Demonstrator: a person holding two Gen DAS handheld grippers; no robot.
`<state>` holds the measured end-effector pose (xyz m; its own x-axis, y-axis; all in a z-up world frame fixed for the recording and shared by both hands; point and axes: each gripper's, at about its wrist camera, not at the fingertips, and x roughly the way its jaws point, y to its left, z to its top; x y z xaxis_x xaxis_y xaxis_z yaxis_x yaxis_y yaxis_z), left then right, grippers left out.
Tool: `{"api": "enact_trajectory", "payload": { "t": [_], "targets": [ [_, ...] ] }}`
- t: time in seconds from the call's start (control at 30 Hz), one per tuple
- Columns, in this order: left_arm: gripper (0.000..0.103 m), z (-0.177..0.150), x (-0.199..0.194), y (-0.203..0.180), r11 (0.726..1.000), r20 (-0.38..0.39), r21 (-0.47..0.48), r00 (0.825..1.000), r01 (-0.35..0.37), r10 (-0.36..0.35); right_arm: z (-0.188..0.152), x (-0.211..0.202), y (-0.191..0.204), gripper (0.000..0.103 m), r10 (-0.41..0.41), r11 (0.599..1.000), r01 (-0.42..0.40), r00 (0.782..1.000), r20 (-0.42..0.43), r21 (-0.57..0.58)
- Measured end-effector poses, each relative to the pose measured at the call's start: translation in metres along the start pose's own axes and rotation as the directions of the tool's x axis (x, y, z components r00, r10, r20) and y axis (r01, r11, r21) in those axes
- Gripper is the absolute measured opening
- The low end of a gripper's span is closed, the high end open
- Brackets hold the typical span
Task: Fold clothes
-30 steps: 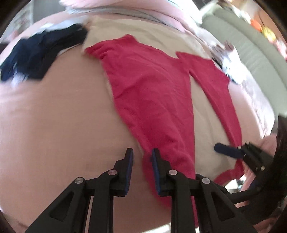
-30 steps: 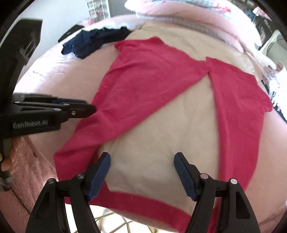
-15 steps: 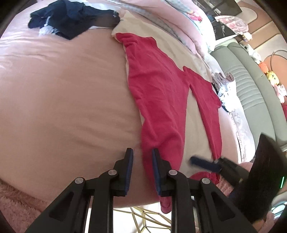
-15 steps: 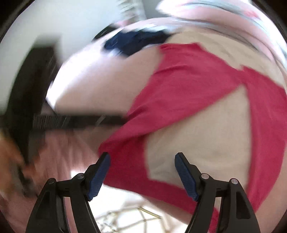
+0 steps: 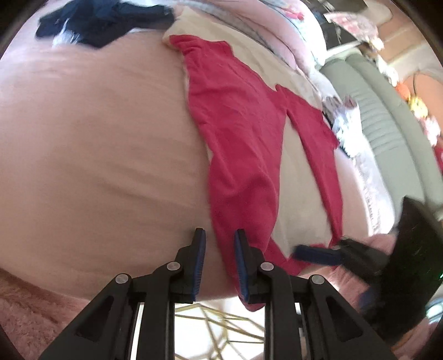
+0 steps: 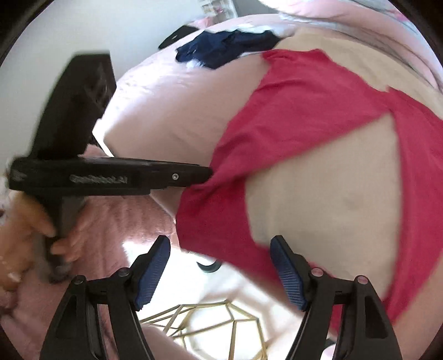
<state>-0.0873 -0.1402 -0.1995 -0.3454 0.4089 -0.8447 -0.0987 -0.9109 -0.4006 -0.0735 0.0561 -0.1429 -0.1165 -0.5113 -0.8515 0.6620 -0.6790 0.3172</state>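
Left wrist view: the cream and red shirt [image 5: 249, 144] lies spread on the pink bedspread [image 5: 97, 144], running from the upper middle of the frame down to the lower centre, both red sleeves folded in over the cream body. The left gripper [image 5: 219, 260] sits at the near hem with its pads narrowly parted; red cloth reaches the gap, but I cannot tell whether it is gripped. The right gripper [image 5: 318, 253] comes in from the lower right at the hem. A dark navy garment [image 5: 99, 22] lies bunched at the upper left.

Right wrist view: the right gripper [image 6: 220, 272] is spread wide with nothing between its pads, hanging past the bed edge below the hem. The left gripper [image 6: 203, 173] reaches in from the left, its tip meeting the red sleeve edge of the shirt [image 6: 326, 177].

With both sleeves in, the likely step is a hem fold. Judging from this, each gripper should pinch a hem corner through all layers, level with the other, so the sleeves do not slide out.
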Motion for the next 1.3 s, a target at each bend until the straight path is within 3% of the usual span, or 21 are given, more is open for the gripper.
{"api": "enact_trajectory", "payload": {
  "t": [0.13, 0.2, 0.27, 0.37, 0.5, 0.57, 0.67, 0.8, 0.87, 1.0, 1.1, 1.17, 1.23, 1.27, 1.3],
  "targets": [
    [0.019, -0.003, -0.004, -0.012, 0.998, -0.025, 0.06, 0.999, -0.027, 0.028, -0.018, -0.051, -0.032, 0.075, 0.008, 0.995, -0.018, 0.994, 0.106, 0.094],
    [0.019, 0.0, -0.012, -0.018, 0.997, -0.009, 0.079, 1.0, -0.014, 0.015, -0.027, -0.077, -0.061, 0.075, -0.063, 0.981, 0.027, 0.981, 0.182, 0.192],
    [0.019, 0.002, -0.018, -0.02, 0.996, 0.036, 0.088, 0.999, -0.027, 0.024, -0.038, -0.097, -0.09, 0.075, -0.138, 0.95, 0.062, 0.962, 0.235, 0.305],
    [0.019, 0.003, -0.018, -0.032, 0.989, 0.064, 0.138, 0.997, -0.044, 0.036, -0.059, -0.119, -0.134, 0.075, -0.255, 0.87, 0.096, 0.927, 0.275, 0.483],
    [0.019, -0.011, -0.004, -0.049, 0.972, 0.037, 0.216, 0.996, -0.087, 0.081, -0.062, -0.095, -0.143, 0.075, -0.295, 0.849, 0.168, 0.938, 0.184, 0.501],
    [0.009, -0.016, -0.002, -0.053, 0.962, 0.059, 0.22, 0.987, -0.161, 0.152, -0.063, -0.083, -0.147, 0.075, -0.314, 0.837, 0.205, 0.939, 0.138, 0.508],
    [0.008, -0.014, 0.001, -0.058, 0.968, 0.055, 0.206, 0.989, -0.144, 0.136, -0.064, -0.064, -0.149, 0.075, -0.339, 0.823, 0.264, 0.939, 0.062, 0.503],
    [0.005, -0.009, -0.004, -0.064, 0.974, 0.07, 0.188, 0.991, -0.123, 0.111, -0.051, -0.054, -0.137, 0.075, -0.406, 0.835, 0.352, 0.913, 0.04, 0.422],
    [0.004, -0.003, -0.005, -0.07, 0.974, 0.062, 0.193, 0.992, -0.121, 0.111, -0.049, -0.054, -0.137, 0.075, -0.398, 0.837, 0.346, 0.917, 0.037, 0.423],
    [0.004, 0.001, 0.01, -0.087, 0.948, -0.012, 0.278, 0.986, -0.158, 0.168, -0.046, -0.056, -0.136, 0.075, -0.377, 0.83, 0.32, 0.925, 0.037, 0.456],
    [0.004, -0.002, 0.023, -0.084, 0.944, -0.072, 0.291, 0.98, -0.155, 0.183, -0.046, -0.062, -0.126, 0.075, -0.345, 0.848, 0.279, 0.936, 0.071, 0.451],
    [0.01, -0.002, 0.027, -0.082, 0.946, -0.116, 0.293, 0.977, -0.139, 0.18, -0.043, -0.068, -0.12, 0.075, -0.333, 0.863, 0.264, 0.938, 0.092, 0.43],
    [0.042, 0.0, 0.021, -0.084, 0.953, -0.178, 0.3, 0.978, -0.052, 0.109, -0.038, -0.074, -0.115, 0.075, -0.325, 0.875, 0.257, 0.94, 0.103, 0.409],
    [0.047, 0.002, 0.016, -0.086, 0.952, -0.184, 0.304, 0.98, -0.016, 0.075, -0.035, -0.077, -0.117, 0.075, -0.313, 0.878, 0.246, 0.944, 0.104, 0.41],
    [0.047, 0.004, 0.005, -0.087, 0.947, -0.143, 0.32, 0.988, -0.009, 0.058, -0.032, -0.079, -0.118, 0.075, -0.3, 0.881, 0.234, 0.948, 0.105, 0.411]
  ]
}}
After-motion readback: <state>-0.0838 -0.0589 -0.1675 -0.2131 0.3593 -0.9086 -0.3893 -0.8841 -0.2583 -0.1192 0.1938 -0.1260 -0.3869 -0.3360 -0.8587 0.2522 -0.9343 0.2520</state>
